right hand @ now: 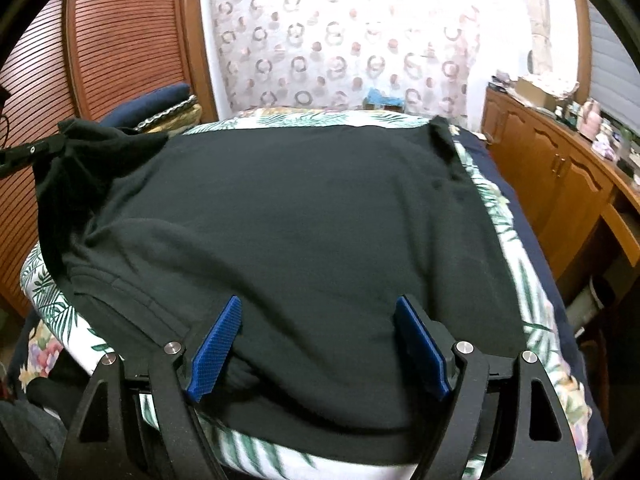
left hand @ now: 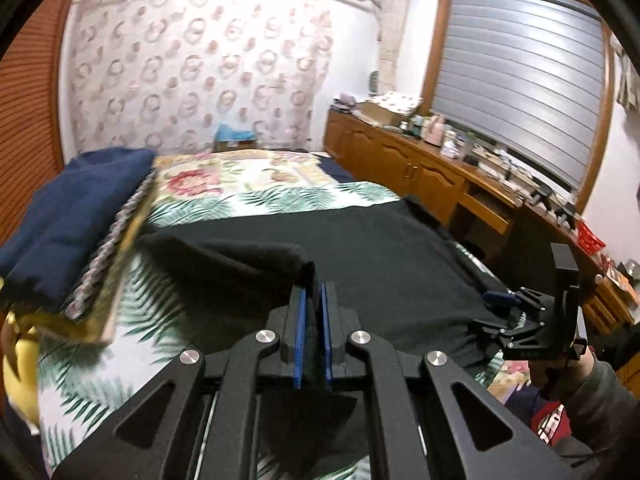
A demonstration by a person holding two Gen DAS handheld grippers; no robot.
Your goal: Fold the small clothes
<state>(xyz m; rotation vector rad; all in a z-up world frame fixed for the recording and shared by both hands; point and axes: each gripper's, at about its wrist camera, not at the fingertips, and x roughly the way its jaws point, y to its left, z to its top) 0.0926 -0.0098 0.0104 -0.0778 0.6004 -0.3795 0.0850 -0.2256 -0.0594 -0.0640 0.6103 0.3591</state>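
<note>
Nearest in the left wrist view, the left gripper [left hand: 314, 292] has its blue pads pressed together on a raised fold of the black shirt [left hand: 380, 248], pinched at the fingertips and lifted off the bed [left hand: 256, 196]; the right wrist view shows the same corner bunched up at the far left, held by a black finger that enters from the frame edge. The right gripper [right hand: 318, 308] stands wide open over the shirt's [right hand: 300, 220] near hem, cloth lying below and between its pads but not clamped; only the left view shows its whole body and the person's hand [left hand: 560, 372] in a grey sleeve behind it. The shirt lies spread across the leaf-print bedspread [right hand: 516, 280]. Beyond, folded navy bedding [left hand: 72, 216] sits at the bed's left, a wooden cabinet [left hand: 404, 160] lines the right wall, and a patterned curtain [right hand: 340, 44] hangs at the far end
</note>
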